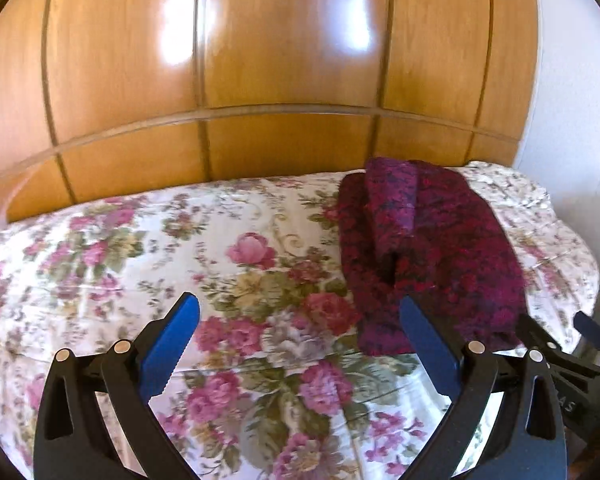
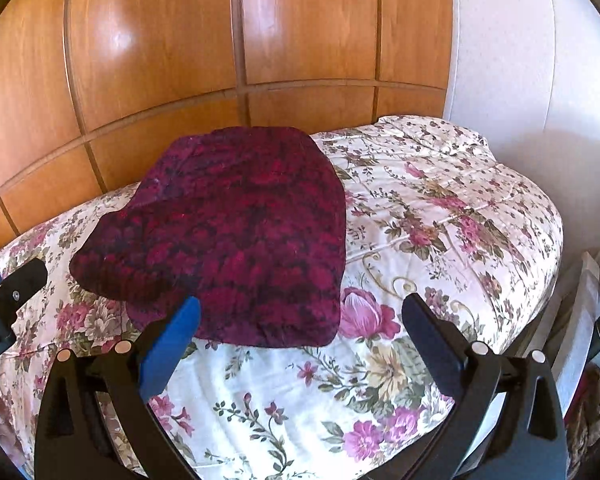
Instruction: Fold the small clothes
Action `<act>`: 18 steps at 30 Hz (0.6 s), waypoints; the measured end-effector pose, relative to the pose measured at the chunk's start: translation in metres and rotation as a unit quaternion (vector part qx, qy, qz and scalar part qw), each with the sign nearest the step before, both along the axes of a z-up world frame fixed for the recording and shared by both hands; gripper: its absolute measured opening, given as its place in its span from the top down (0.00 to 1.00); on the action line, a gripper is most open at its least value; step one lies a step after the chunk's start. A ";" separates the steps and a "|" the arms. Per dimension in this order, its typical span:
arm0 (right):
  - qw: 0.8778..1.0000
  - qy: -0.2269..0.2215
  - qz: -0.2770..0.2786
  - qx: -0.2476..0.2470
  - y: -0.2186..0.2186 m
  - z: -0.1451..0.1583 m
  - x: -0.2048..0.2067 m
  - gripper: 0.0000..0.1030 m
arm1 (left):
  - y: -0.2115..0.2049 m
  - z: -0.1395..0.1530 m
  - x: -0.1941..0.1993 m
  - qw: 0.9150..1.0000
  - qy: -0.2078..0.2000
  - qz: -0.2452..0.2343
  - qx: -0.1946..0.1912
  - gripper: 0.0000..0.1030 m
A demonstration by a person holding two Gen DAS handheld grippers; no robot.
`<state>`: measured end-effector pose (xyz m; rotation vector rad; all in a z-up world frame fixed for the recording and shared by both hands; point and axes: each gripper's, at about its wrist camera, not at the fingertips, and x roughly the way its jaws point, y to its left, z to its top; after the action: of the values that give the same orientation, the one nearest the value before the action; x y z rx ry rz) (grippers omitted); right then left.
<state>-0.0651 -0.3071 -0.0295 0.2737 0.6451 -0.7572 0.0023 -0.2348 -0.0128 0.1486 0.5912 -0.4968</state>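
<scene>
Folded garment (image 2: 236,232) on bedspread (image 2: 440,208)

Open floral bedspread (image 2: 400,380) left, right and nearside of folded garment (image 2: 236,236); wooden wardrobe (image 2: 160,60) blocking just behind it.

You see a garment (image 2: 236,236) of soft, matt, fuzzy-looking magenta cloth on a smooth floral quilt (image 2: 440,216) with stitched lines. Your grippers' fingers (image 1: 172,344) look like matt black plastic with ridged blue pads and small shiny metal pins. The wardrobe (image 1: 260,60) is glossy wood
</scene>
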 end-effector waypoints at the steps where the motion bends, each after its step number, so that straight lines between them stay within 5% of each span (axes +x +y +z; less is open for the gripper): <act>1: 1.000 0.001 0.002 -0.001 0.002 0.000 0.000 0.02 | 0.000 0.000 -0.001 1.000 0.000 -0.001 0.001 0.04; 18: 1.000 -0.002 0.012 -0.013 0.017 0.006 -0.003 0.02 | 0.012 0.002 -0.011 1.000 -0.005 0.010 -0.011 0.04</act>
<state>-0.0678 -0.2904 -0.0234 0.2436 0.6328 -0.7417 -0.0082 -0.2225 -0.0109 0.1231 0.5770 -0.4833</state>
